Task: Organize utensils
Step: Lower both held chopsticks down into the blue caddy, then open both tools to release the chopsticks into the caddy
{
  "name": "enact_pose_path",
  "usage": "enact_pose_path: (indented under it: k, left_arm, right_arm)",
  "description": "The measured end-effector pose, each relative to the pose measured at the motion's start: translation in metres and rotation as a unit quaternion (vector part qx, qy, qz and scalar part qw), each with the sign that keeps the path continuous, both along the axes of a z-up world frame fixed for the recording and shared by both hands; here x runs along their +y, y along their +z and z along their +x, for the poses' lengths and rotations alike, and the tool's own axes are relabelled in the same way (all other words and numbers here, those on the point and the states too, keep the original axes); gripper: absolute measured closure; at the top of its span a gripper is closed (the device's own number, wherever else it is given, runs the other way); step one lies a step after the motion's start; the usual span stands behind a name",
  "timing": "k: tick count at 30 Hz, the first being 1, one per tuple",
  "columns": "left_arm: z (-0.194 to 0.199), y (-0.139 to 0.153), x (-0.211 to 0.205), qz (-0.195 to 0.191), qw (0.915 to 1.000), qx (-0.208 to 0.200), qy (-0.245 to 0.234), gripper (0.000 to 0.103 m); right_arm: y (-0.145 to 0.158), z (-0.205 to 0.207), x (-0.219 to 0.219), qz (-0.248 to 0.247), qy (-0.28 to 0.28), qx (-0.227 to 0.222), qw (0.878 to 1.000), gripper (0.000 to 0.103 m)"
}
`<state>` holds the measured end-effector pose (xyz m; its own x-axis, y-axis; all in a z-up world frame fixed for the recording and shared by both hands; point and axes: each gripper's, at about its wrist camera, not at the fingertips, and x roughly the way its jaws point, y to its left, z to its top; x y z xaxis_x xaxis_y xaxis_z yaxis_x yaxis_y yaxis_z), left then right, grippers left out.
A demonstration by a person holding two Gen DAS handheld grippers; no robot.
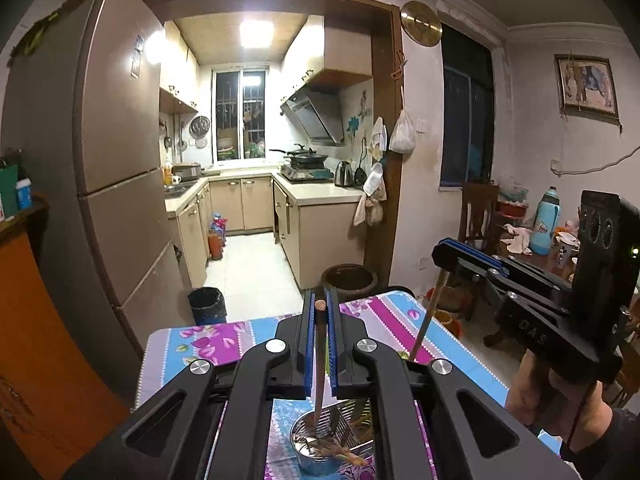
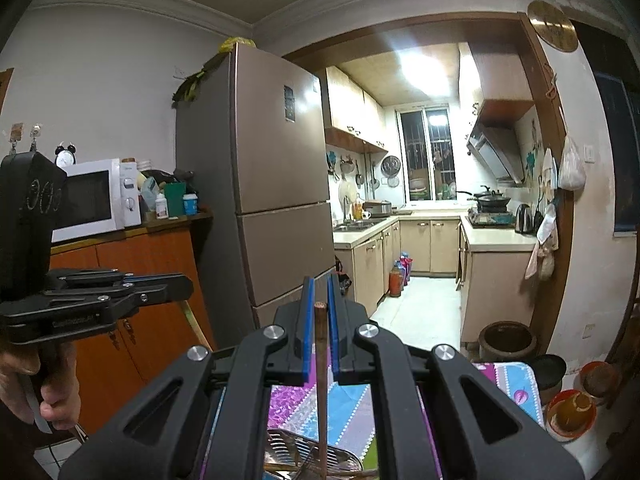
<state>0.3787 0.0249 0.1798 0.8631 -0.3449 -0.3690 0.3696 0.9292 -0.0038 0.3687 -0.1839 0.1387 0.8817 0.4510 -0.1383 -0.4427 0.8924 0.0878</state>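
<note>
In the left wrist view my left gripper [image 1: 320, 300] is shut on a light wooden chopstick [image 1: 320, 364]. The chopstick's lower end reaches down into a round metal cup [image 1: 316, 460], which sits beside a slotted metal utensil holder [image 1: 350, 420] on the floral tablecloth [image 1: 208, 340]. To the right, my right gripper [image 1: 438, 254] holds a second chopstick [image 1: 426, 320] that hangs slanting over the table. In the right wrist view the right gripper [image 2: 319, 292] is shut on a dark brown chopstick [image 2: 321, 380] above the metal holder [image 2: 288, 444]. The left gripper [image 2: 188, 284] grips its chopstick [image 2: 196, 328] at the left.
A tall brown fridge [image 1: 116, 160] stands left of the kitchen doorway. Beyond the table's far edge are a black bin [image 1: 207, 306] and a dark clay jar [image 1: 348, 278]. An orange cabinet [image 2: 152, 280] carries a microwave [image 2: 92, 200]. A person's hands hold both grippers.
</note>
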Motion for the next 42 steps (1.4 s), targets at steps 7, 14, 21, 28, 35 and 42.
enact_pose_path:
  k: [7, 14, 21, 28, 35, 42]
  left_arm:
    - [0.022, -0.033, 0.0, 0.001, 0.9997, 0.023, -0.007, 0.096]
    - [0.037, -0.065, 0.0, 0.001, 0.9988, 0.049, -0.009, 0.096]
    - [0.039, -0.078, 0.006, 0.007, 0.9984, 0.057, -0.001, 0.096]
    - [0.021, -0.064, 0.02, -0.005, 0.9991, 0.037, 0.02, 0.075]
    - [-0.046, -0.025, 0.032, -0.006, 0.999, -0.022, 0.038, 0.066]
    - [-0.195, -0.035, 0.031, 0.012, 0.9895, -0.138, 0.043, 0.032]
  right_arm:
    - [-0.028, 0.015, 0.011, -0.006, 0.004, 0.02, 1.0, 0.098]
    - [-0.043, 0.022, 0.01, -0.009, 0.0, 0.032, 0.999, 0.098]
    - [-0.045, 0.016, 0.01, -0.015, 0.005, 0.031, 0.999, 0.093]
    - [-0.023, -0.01, 0.004, -0.009, 0.001, 0.012, 1.0, 0.078]
    - [0.017, -0.078, -0.006, -0.017, -0.004, -0.026, 1.0, 0.053]
    - [0.006, -0.222, -0.03, -0.045, 0.0, -0.057, 0.997, 0.031]
